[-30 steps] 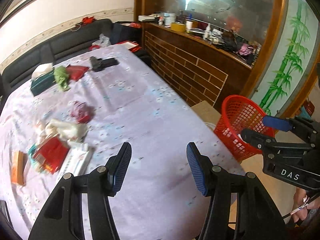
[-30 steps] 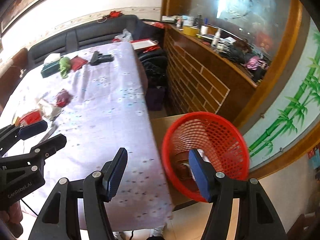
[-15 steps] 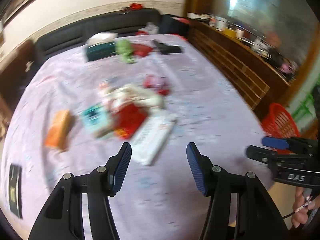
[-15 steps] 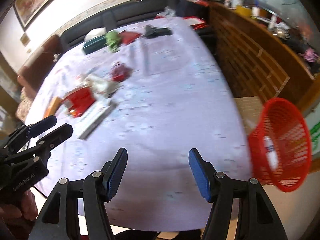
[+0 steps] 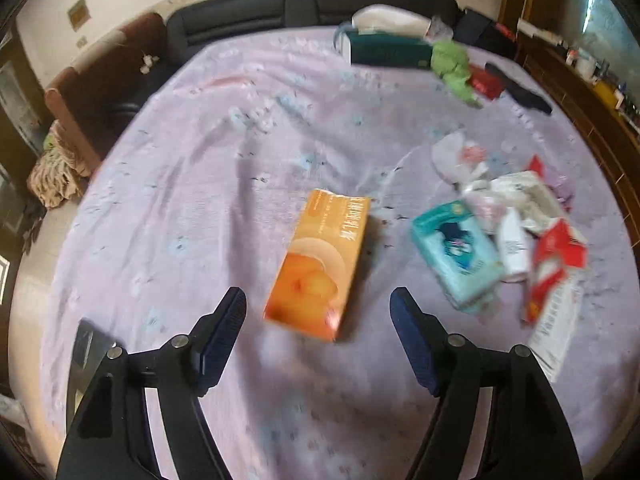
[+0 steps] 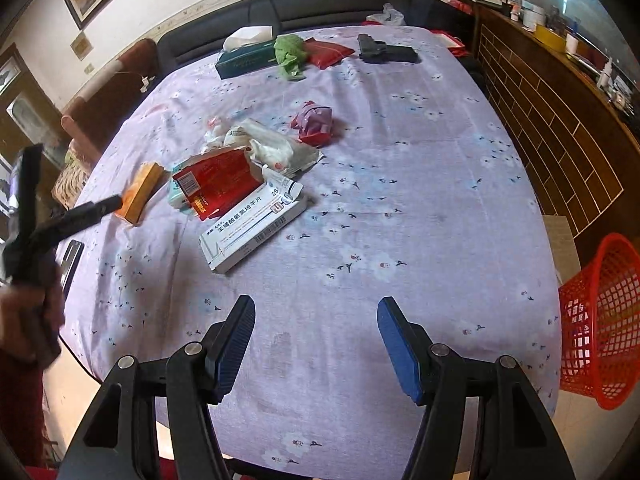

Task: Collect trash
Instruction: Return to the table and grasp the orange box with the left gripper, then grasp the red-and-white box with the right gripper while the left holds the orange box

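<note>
An orange box [image 5: 320, 262] lies on the purple tablecloth [image 5: 200, 184], just ahead of my open, empty left gripper [image 5: 318, 332]; it also shows in the right wrist view [image 6: 140, 192], with the left gripper [image 6: 96, 208] close beside it. To its right is a trash pile: a teal packet [image 5: 456, 252], a red packet [image 6: 216, 184], a white medicine box [image 6: 252, 228], crumpled white plastic [image 6: 272, 148] and a purple-red wad [image 6: 314, 122]. My right gripper [image 6: 316, 336] is open and empty over the near table edge. The red mesh basket [image 6: 600, 320] stands on the floor at right.
At the table's far end lie a dark green tissue box [image 6: 246, 60], a green cloth [image 6: 290, 54], a red pouch [image 6: 328, 53] and a black toy pistol [image 6: 386, 54]. A dark phone [image 6: 70, 258] lies near the left edge. A brick-faced counter [image 6: 560, 128] runs along the right.
Both grippers have swung left from the basket toward the trash pile. The left gripper has closed in on the orange box. Both stay open.
</note>
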Motion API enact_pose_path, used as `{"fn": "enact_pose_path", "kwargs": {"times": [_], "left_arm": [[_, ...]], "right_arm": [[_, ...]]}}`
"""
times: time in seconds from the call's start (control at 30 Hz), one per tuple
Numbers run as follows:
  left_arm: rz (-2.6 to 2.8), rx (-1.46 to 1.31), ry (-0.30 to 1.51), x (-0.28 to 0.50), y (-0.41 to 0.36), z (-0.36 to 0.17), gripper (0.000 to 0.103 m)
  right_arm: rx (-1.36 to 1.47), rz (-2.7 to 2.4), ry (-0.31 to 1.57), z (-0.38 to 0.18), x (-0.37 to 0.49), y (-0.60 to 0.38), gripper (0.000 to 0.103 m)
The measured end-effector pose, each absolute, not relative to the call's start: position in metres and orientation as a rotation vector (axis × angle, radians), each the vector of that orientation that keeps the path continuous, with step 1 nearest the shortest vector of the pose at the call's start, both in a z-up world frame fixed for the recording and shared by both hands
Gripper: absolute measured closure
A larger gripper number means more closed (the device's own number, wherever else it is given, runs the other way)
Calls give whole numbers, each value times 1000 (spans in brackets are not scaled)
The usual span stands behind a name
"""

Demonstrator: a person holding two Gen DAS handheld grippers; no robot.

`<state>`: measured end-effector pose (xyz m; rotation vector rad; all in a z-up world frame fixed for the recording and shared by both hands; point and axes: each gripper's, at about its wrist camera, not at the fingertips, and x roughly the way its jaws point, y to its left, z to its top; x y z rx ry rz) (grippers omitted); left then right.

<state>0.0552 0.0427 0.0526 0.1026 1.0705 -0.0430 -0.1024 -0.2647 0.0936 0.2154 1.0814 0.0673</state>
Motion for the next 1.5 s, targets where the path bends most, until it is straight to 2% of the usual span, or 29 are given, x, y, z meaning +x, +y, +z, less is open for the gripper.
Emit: {"fn": "enact_pose_path", "kwargs": {"times": [0.13,0.3,0.37,0.4,0.43,0.73,1.03,1.07,1.1,1.13,1.17,1.2,1.33,1.4,1.5], "left_arm": [[-19,175,1130,79,38,28,30],[-16,174,1104,88,34,18,30],[-35,155,1092,91,34,17,39],[-55,131,1090,91,35,17,52],[-61,121,1091,92,35,17,53],[-106,126,1042,59,26,29,55],[-134,125,1007,9,27,50,55],[-139,125,1008,6,26,51,55],[-142,125,1009,3,26,51,55],[-145,122,1010,-1,25,52,55],[-149,117,1012,-3,25,53,55],[-155,112,1013,-6,25,54,55],[-177,101,1005,-15,16,61,55],[-193,94,997,-19,8,65,55],[-226,108,982,-25,-10,71,55]], "right_arm": [[213,66,1088,93,-98,-263,35],[216,91,1094,94,-90,-259,35],[236,109,1101,94,-84,-256,35],[247,119,1104,95,-80,-254,35],[263,133,1104,97,-75,-251,35],[407,222,1105,108,-15,-223,35],[505,209,1138,84,57,-191,35],[506,196,1150,78,65,-187,41],[517,197,1162,74,70,-186,52],[523,191,1183,67,75,-184,58],[518,178,1198,63,76,-185,77],[528,184,1205,60,76,-185,87],[505,212,1173,68,60,-186,93],[502,242,1153,76,46,-189,99],[485,280,1117,87,21,-196,99]]}}
